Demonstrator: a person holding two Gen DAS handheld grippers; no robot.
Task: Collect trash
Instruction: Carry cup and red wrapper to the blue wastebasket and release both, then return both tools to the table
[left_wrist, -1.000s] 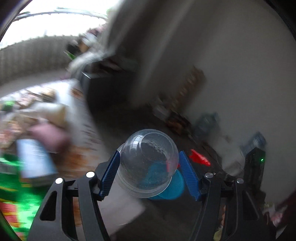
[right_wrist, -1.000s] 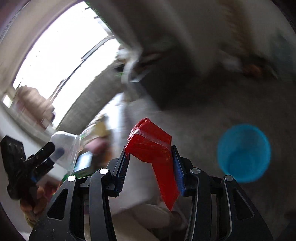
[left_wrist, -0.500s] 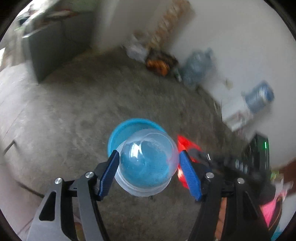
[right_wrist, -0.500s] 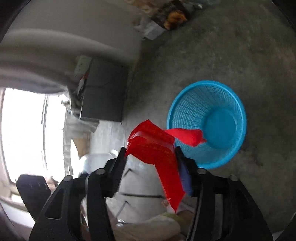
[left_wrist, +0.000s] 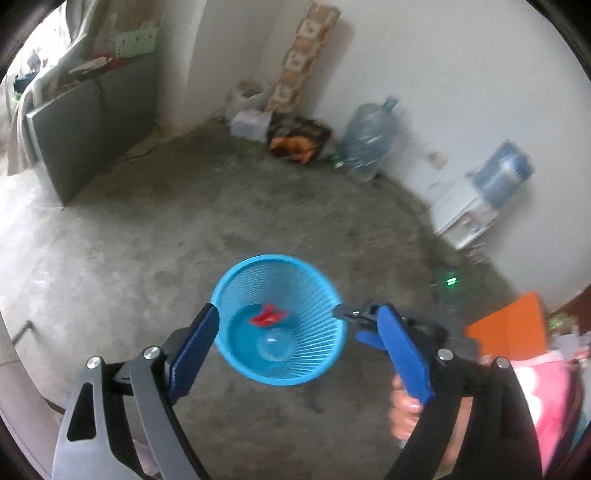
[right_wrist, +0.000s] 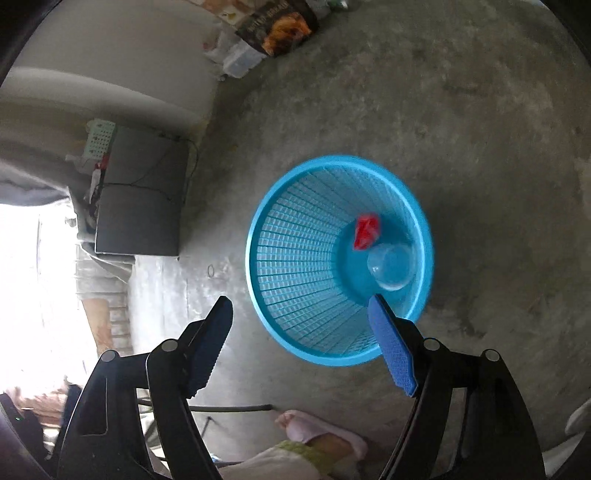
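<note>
Two grippers — left gripper, right gripper — agape, empty; basket holds one wrapper, seemingly one cup.

Blue basket looks like slotted glossy plastic, the cup at its 4 o'clock is clear smooth plastic, red wrapper shiny film, floor rough matt concrete.

The basket is bright blue, its wall a grid of fine slits and its bottom plain blue. In it lie a red wrapper and a clear, colourless cup. Both grippers have black frames, silver screws and blue finger pads with a fine ribbed texture. The floor is mottled grey, the wall white, and the cabinet dark grey.
</note>
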